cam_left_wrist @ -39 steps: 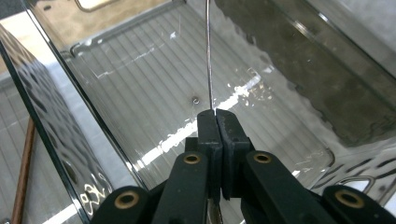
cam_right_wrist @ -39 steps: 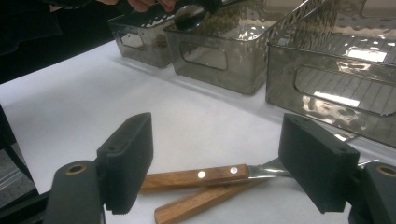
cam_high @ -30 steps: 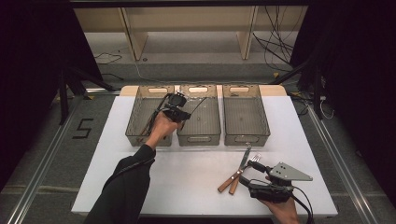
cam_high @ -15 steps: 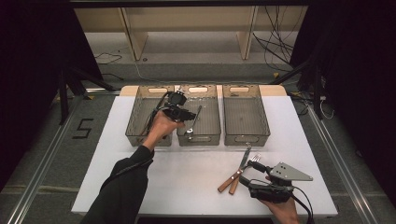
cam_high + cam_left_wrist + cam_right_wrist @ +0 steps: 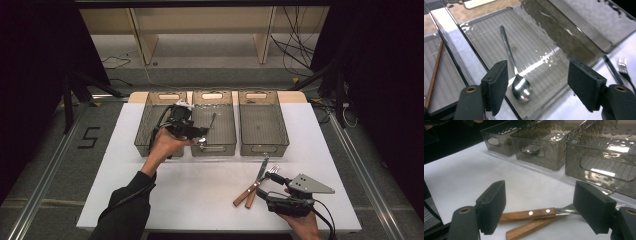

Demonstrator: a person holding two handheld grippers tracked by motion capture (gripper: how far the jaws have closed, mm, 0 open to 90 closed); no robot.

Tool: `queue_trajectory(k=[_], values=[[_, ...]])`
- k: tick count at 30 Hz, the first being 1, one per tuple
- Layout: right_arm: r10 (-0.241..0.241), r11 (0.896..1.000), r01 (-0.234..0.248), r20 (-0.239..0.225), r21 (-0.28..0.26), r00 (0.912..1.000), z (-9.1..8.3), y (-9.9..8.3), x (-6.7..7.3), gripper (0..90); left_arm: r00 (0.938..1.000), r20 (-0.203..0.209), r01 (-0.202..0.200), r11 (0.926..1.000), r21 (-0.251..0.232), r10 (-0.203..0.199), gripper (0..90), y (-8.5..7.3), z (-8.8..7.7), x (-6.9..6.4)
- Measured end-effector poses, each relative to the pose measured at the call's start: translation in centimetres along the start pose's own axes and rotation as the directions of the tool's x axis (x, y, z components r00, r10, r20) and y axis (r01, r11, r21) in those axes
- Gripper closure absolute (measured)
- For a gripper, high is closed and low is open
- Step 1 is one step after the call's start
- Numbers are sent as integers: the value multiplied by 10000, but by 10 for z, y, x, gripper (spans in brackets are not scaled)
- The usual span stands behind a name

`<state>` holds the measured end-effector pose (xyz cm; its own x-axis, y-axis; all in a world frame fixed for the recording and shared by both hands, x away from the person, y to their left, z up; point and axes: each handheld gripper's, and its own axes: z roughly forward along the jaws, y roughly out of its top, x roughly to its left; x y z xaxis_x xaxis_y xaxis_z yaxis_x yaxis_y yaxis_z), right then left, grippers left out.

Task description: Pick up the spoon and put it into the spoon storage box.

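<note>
A metal spoon (image 5: 517, 79) lies flat on the floor of the middle clear grey bin (image 5: 214, 148), its bowl toward the near wall. My left gripper (image 5: 196, 133) hovers just above it, over the near left part of that bin. Its jaws have just been opening and stand wide with nothing between the pads (image 5: 497, 85); the spoon (image 5: 212, 121) lies free below them. My right gripper (image 5: 270, 187) rests open near the table's front right edge. Just beyond its jaws lie a wooden-handled knife (image 5: 528, 214) and a wooden-handled fork (image 5: 270, 173) side by side on the white table.
Three clear bins stand in a row at the back: the left bin (image 5: 148, 111) holds a long wooden-handled piece (image 5: 434, 72), and the right bin (image 5: 263, 148) stands beside the middle one. The white table (image 5: 200, 190) ends close behind the right hand.
The left gripper's jaws have opened and the spoon they carried now lies in the middle bin. The left hand has drawn back and up a little. The right gripper has stayed put.
</note>
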<state>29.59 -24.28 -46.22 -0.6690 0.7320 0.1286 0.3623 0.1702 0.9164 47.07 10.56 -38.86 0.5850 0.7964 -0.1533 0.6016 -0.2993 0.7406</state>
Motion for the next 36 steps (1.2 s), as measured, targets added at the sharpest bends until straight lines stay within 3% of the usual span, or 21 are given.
queue_trajectory(k=[5,12,16,25,30,36], values=[[1,10000,-2,73,89,10000,1,0,1,271,9997,114,-205,9997,-155,207,301,-17,-10,-5],[21,9999,-22,107,147,9999,2,0,2,271,9992,406,11,9981,-621,14,286,-45,-21,-11],[-6,9999,5,119,109,9999,1,1,2,271,9989,387,-225,9985,-504,245,275,-54,-23,-18],[-55,9999,54,146,123,9999,0,0,2,271,9956,733,-550,9975,-450,582,258,-68,-22,-35],[-69,9999,67,151,133,9999,0,0,2,271,9947,786,-643,9974,-311,665,246,-76,-16,-38],[-84,9999,83,125,134,9999,0,0,2,271,9940,837,-670,9966,-484,709,236,-83,-20,-39]])
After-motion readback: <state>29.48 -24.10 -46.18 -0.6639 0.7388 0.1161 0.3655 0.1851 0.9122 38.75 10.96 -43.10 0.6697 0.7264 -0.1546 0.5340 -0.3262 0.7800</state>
